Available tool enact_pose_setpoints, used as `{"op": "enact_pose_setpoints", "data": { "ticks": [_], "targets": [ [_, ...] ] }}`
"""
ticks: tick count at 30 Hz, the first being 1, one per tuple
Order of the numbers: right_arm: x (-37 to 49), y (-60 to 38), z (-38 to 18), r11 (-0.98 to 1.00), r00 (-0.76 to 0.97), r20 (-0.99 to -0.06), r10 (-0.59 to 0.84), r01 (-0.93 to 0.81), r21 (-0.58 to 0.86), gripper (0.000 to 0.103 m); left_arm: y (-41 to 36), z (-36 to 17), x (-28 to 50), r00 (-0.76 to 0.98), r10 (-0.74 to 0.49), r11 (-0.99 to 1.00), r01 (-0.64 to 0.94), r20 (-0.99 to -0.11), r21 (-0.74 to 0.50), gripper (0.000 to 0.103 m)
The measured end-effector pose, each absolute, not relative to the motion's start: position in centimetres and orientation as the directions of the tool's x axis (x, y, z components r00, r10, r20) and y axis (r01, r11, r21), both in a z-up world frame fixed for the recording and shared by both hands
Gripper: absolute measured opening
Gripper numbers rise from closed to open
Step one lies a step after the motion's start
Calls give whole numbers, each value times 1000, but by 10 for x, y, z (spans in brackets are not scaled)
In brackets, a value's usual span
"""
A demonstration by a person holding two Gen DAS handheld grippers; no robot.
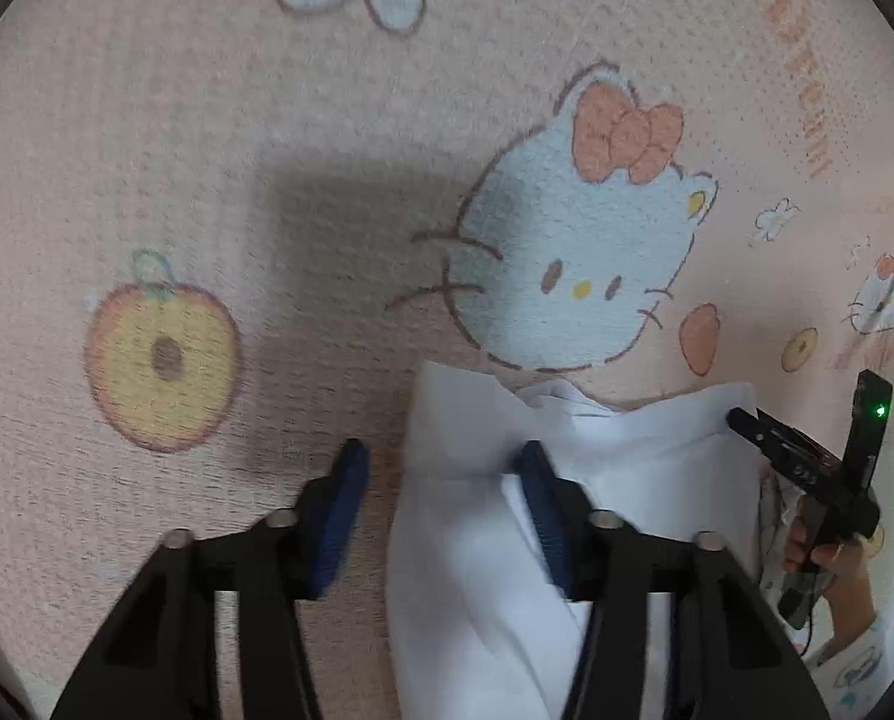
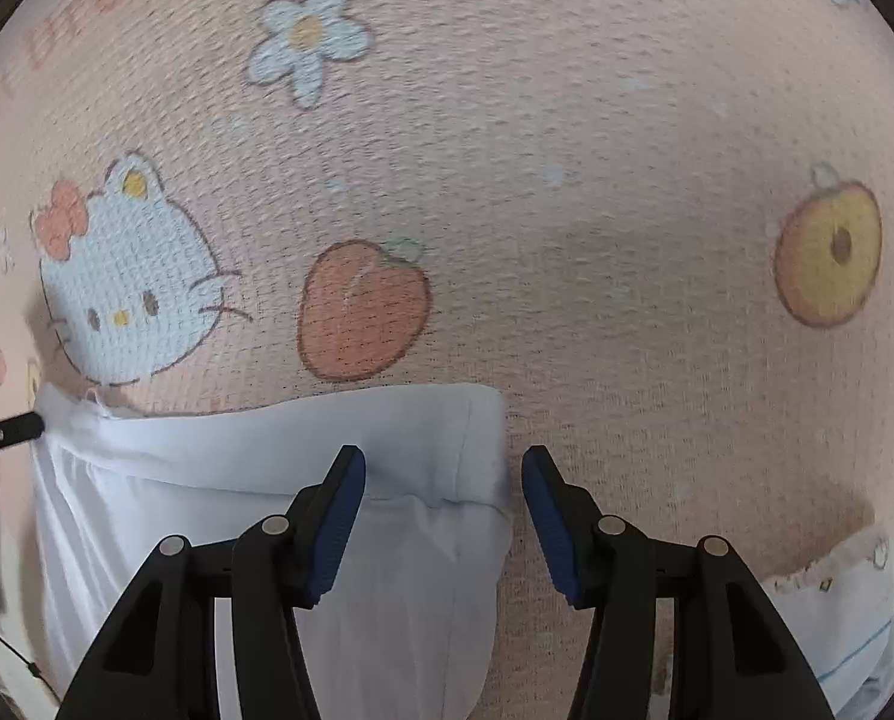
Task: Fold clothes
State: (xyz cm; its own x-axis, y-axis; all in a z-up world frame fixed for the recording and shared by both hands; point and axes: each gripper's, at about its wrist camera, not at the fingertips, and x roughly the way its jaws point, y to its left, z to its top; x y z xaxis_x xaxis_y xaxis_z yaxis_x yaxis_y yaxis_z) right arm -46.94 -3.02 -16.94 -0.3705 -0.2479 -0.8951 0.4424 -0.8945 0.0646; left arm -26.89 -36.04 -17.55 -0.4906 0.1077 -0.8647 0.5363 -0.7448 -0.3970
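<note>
Folding looks partway along: the white garment (image 2: 279, 480) lies on the pink cartoon-print bedspread (image 2: 567, 180) with layered, doubled-over edges at its far end, both the left gripper (image 1: 441, 468) and right gripper (image 2: 444, 474) with jaws apart, clamping nothing.

Home setting, likely a bedroom or play area.
The whole background was a pink textured blanket or mat (image 1: 207, 150) printed with a cartoon cat face (image 1: 573, 264) wearing an orange bow, blue-white flowers (image 2: 309, 36), peach and yellow fruit (image 2: 363, 309), and orange lettering at the edge. A white garment (image 2: 267, 480) lay on it. No furniture or walls were in view.
</note>
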Motion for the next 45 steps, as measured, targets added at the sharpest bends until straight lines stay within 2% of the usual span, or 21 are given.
{"op": "enact_pose_setpoints", "data": {
  "ticks": [1, 2, 3, 4, 8, 10, 14, 19, 22, 25, 27, 30, 35, 45],
  "targets": [
    [-468, -34, -172, -891, -378, -899, -220, 454, 27, 53, -357, -178, -271, -480, 100, -753, 536, -872, -382, 26],
    [-467, -38, -175, -885, -387, -902, -192, 465, -11, 38, -353, -180, -274, -474, 94, -761, 532, -875, -370, 23],
    [-464, -42, -176, -875, -409, -897, -165, 480, -58, 12, -348, -181, -276, -474, 77, -777, 522, -877, -350, 23],
    [-460, -47, -175, -865, -446, -887, -121, 486, -127, 10, -343, -180, -279, -470, 48, -796, 515, -881, -318, 22],
    [-452, -67, -180, -779, -547, -836, 40, 506, -369, 8, -339, -177, -290, -429, -96, -842, 517, -898, -157, 17],
    [-455, -67, -183, -782, -557, -828, 65, 487, -388, 8, -347, -181, -294, -409, -111, -831, 538, -906, -140, 17],
    [-463, -54, -183, -832, -551, -834, 32, 448, -328, 8, -358, -189, -293, -407, -77, -813, 554, -910, -179, 17],
    [-478, -39, -173, -870, -525, -851, 34, 403, -284, 9, -339, -191, -299, -382, -174, -861, 507, -908, -48, 17],
    [-481, -35, -164, -870, -514, -857, 47, 400, -288, 9, -337, -189, -298, -384, -200, -842, 538, -901, -43, 17],
    [-475, -34, -152, -878, -502, -865, 17, 406, -253, 24, -339, -182, -292, -399, -183, -809, 581, -898, -93, 17],
    [-470, -25, -130, -883, -498, -867, -20, 415, -218, 48, -338, -178, -290, -389, -161, -802, 587, -907, -109, 17],
    [-454, -16, -105, -870, -514, -856, -53, 444, -213, 51, -331, -172, -289, -358, -108, -817, 564, -927, -122, 18],
    [-422, -8, -72, -826, -553, -833, -16, 476, -300, 58, -315, -162, -278, -348, -33, -840, 517, -937, -162, 18],
    [-328, 24, -43, -828, -585, -811, -25, 466, -311, 59, -284, -121, -210, -322, -47, -866, 485, -946, -122, 19]
  ]
}}
